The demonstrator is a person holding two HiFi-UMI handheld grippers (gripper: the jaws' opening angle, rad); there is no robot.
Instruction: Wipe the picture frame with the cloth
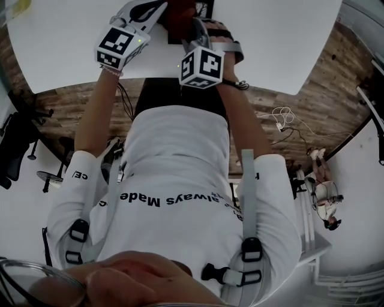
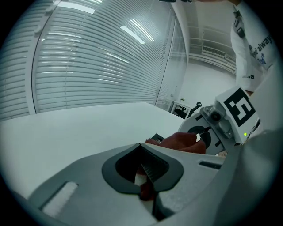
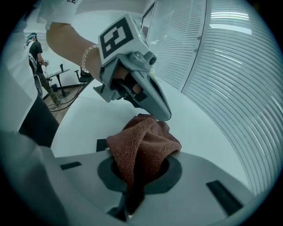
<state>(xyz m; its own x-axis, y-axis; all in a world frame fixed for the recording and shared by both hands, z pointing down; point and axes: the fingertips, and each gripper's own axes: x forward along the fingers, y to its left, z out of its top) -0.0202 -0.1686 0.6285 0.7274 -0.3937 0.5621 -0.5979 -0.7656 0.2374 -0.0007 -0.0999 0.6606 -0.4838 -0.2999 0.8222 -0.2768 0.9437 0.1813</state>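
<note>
A reddish-brown cloth [image 3: 142,145] bunches out of my right gripper [image 3: 132,187], whose jaws are shut on it. My left gripper [image 3: 162,114] comes down from above, and its tip touches the cloth's far side. In its own view, my left gripper [image 2: 146,178] is shut on something red and white, seemingly the picture frame. Only dark corners of the picture frame [image 3: 101,145] [image 2: 157,137] show beside the cloth [image 2: 188,142]. In the head view, both grippers [image 1: 153,11] [image 1: 198,33] meet over a dark patch at the white table's [image 1: 288,36] near edge.
The white table runs away toward a wall of window blinds [image 2: 97,57]. Wooden floor [image 1: 288,114] with cables lies beside the table. An office chair [image 1: 18,144] stands at the left. Another person [image 3: 37,62] stands far behind.
</note>
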